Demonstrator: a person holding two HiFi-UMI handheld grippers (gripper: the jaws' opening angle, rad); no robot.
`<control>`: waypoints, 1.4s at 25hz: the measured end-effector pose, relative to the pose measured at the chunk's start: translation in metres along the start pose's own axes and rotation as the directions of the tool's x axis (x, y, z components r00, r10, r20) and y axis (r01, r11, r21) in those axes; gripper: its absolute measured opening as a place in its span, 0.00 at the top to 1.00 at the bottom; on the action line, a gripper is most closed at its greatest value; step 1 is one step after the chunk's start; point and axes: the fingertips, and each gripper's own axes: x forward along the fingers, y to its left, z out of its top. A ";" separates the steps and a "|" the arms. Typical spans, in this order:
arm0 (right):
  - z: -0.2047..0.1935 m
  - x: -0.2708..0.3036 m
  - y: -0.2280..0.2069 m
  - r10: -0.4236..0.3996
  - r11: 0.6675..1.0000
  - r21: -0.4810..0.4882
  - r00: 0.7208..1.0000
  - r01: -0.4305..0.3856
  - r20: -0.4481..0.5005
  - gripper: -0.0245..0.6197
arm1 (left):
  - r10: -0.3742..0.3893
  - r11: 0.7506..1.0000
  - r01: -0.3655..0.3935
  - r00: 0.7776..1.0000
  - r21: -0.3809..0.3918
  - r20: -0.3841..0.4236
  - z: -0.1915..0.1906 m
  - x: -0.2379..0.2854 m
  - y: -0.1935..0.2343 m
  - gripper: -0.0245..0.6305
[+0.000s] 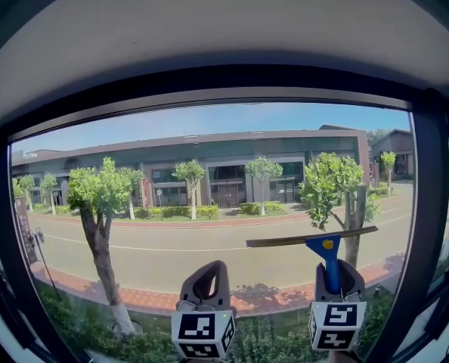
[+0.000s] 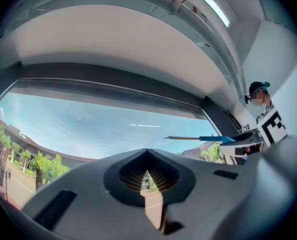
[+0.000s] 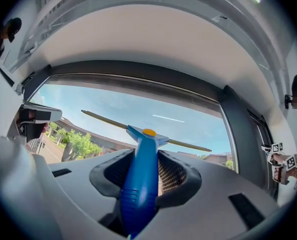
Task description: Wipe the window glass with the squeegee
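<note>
Head view: the squeegee (image 1: 326,246) stands at lower right, blade level before the window glass (image 1: 209,187). Left gripper view: the left gripper (image 2: 147,176) shows fingers pressed together, empty. Right gripper view: the right gripper (image 3: 146,171) has fingers pinching the blue handle (image 3: 138,194); a tilted blade could leave streaks.

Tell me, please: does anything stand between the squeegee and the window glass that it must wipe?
Nothing visible does. The right claw is shut on the squeegee by its blue handle, and the blade faces bare window glass. The left claw, shut and empty, sits lower and to the left, out of the way.
</note>
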 end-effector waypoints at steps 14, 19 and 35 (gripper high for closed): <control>0.089 0.052 0.004 0.004 1.000 0.010 0.994 -0.005 0.108 0.74 | -0.001 0.994 -0.012 0.993 0.109 0.120 0.087 0.061 0.022 0.96; 0.118 0.067 0.004 -0.006 1.000 -0.001 0.990 0.007 0.139 0.74 | -0.031 0.992 0.008 0.984 0.129 0.173 0.118 0.081 0.019 0.96; 0.216 0.122 -0.010 -0.032 0.998 -0.043 0.976 0.042 0.216 0.74 | -0.090 0.982 0.048 0.970 0.185 0.224 0.156 0.126 0.020 0.96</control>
